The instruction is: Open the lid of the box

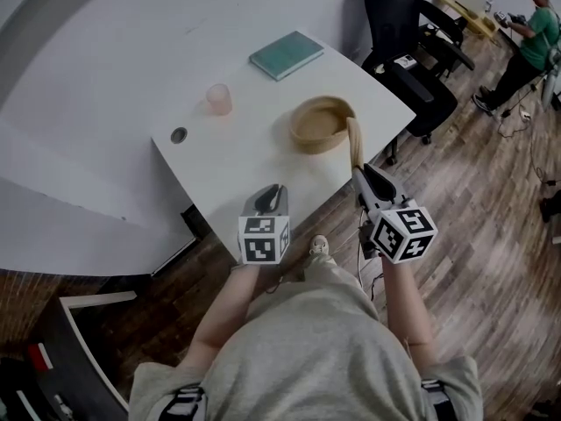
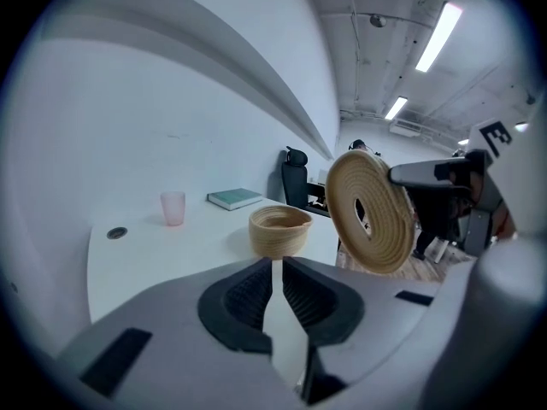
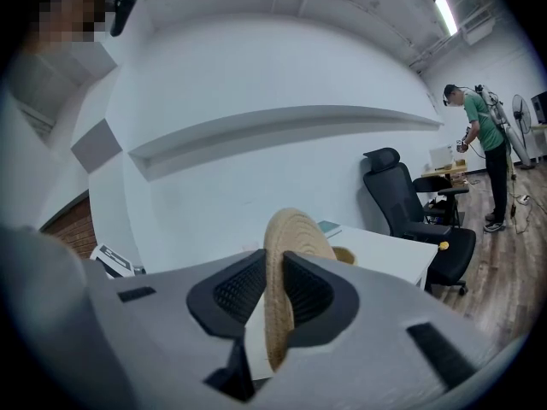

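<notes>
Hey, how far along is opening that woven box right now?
Done: the lid is off the woven box, which sits open on the table. In hand: the right claw grips the lid on edge, held up beside the box. The left claw is shut and empty. Left: perhaps only setting the lid down.

Just the background stuff on and around our white counter

On the counter (image 1: pixel 228 160) we've got a pink cup (image 1: pixel 218 99) near the far edge, a teal book (image 1: pixel 287 54) lying flat toward the far corner, and a round cable grommet (image 1: pixel 179 135) by the left edge. Past the counter, a black office chair (image 1: pixel 399 24) sits on the wood floor (image 1: pixel 491 200), and a person in a green shirt (image 1: pixel 535 33) stands well back.
</notes>
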`<move>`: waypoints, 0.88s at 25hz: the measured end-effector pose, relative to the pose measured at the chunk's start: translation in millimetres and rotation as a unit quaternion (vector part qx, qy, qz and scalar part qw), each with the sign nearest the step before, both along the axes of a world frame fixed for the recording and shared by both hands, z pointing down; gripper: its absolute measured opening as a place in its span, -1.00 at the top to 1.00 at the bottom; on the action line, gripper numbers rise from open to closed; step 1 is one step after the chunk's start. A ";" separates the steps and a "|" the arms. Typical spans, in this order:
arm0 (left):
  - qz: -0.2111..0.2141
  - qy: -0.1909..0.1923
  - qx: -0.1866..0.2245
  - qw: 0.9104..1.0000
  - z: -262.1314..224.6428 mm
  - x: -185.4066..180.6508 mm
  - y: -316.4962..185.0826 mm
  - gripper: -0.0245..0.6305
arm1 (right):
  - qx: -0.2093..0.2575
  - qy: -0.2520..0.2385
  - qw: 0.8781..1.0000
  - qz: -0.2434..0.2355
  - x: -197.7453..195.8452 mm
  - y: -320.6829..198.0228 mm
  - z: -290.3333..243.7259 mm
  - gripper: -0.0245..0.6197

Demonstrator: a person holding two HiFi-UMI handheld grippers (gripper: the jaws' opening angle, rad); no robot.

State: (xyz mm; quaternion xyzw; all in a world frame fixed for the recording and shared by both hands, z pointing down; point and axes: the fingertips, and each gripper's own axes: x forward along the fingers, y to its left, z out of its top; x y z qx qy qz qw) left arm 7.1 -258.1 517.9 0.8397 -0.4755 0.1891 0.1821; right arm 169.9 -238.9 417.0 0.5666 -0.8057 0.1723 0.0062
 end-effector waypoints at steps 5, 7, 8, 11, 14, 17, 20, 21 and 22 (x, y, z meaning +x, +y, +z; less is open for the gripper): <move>0.009 0.004 0.010 1.000 -8.0 -12.0 32.4 0.84 | 0.001 -0.005 1.000 -0.003 -17.8 33.5 -1.8 0.71; 0.008 0.009 0.013 1.000 -11.4 -16.7 46.5 0.85 | 0.002 -0.006 1.000 -0.006 -24.7 47.4 -2.1 0.71; 0.008 0.009 0.015 1.000 -12.5 -18.6 53.4 0.85 | 0.003 -0.007 1.000 -0.007 -27.7 54.2 -2.3 0.71; 0.009 0.008 0.019 1.000 -14.4 -24.2 71.4 0.85 | 0.003 -0.008 1.000 -0.012 -37.2 72.2 -2.6 0.71; 0.007 0.014 0.018 1.000 -16.3 -30.9 86.0 0.85 | 0.001 -0.010 1.000 -0.017 -47.2 86.6 -0.2 0.71; 0.008 0.020 0.016 1.000 -18.4 -34.7 99.3 0.86 | -0.003 -0.011 1.000 -0.022 -53.6 100.1 3.1 0.71; 0.006 0.027 0.017 0.999 -22.1 -39.3 112.7 0.86 | -0.005 -0.013 1.000 -0.027 -58.4 113.8 4.7 0.71; 0.005 0.030 0.017 0.999 -23.2 -41.1 116.4 0.86 | -0.005 -0.013 0.999 -0.028 -60.3 117.7 4.9 0.71; 0.004 0.032 0.018 0.999 -24.4 -43.1 119.8 0.86 | -0.004 -0.014 0.999 -0.030 -62.4 121.1 4.8 0.71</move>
